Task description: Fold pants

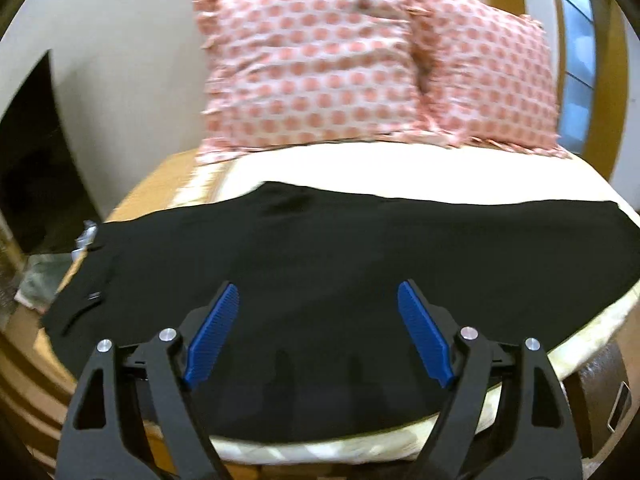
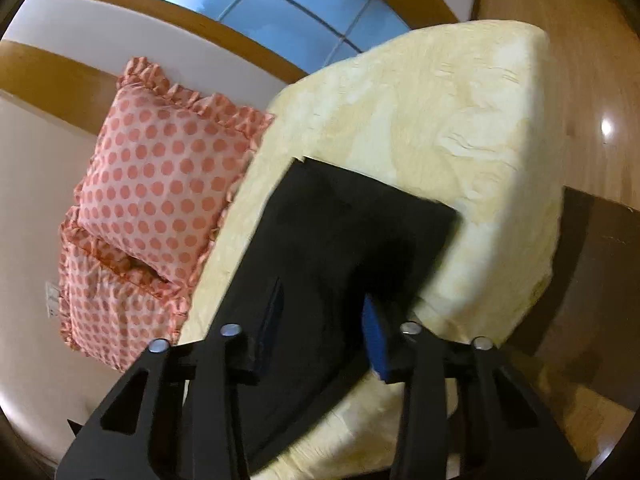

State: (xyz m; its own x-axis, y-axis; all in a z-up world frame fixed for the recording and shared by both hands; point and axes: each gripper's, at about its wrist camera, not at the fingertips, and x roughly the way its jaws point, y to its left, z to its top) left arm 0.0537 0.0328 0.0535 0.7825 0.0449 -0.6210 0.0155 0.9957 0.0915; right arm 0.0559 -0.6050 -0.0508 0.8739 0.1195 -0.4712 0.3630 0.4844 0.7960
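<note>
Black pants (image 1: 312, 264) lie flat across the cream bed (image 1: 400, 168), waistband end at the left, legs running right. My left gripper (image 1: 318, 304) hovers over the near middle of the pants, jaws wide open, blue pads (image 1: 212, 336) empty. In the right wrist view the leg end of the pants (image 2: 340, 236) lies on the bed (image 2: 460, 120), its hem square to the far edge. My right gripper (image 2: 324, 304) is open just above the leg fabric, holding nothing.
Two pink dotted pillows (image 1: 320, 64) lean against the wall at the head of the bed, and show in the right wrist view (image 2: 164, 184). A window (image 2: 280, 12) is behind. A dark wooden bed frame (image 2: 592, 264) and wood floor (image 2: 580, 40) lie beyond the bed edge.
</note>
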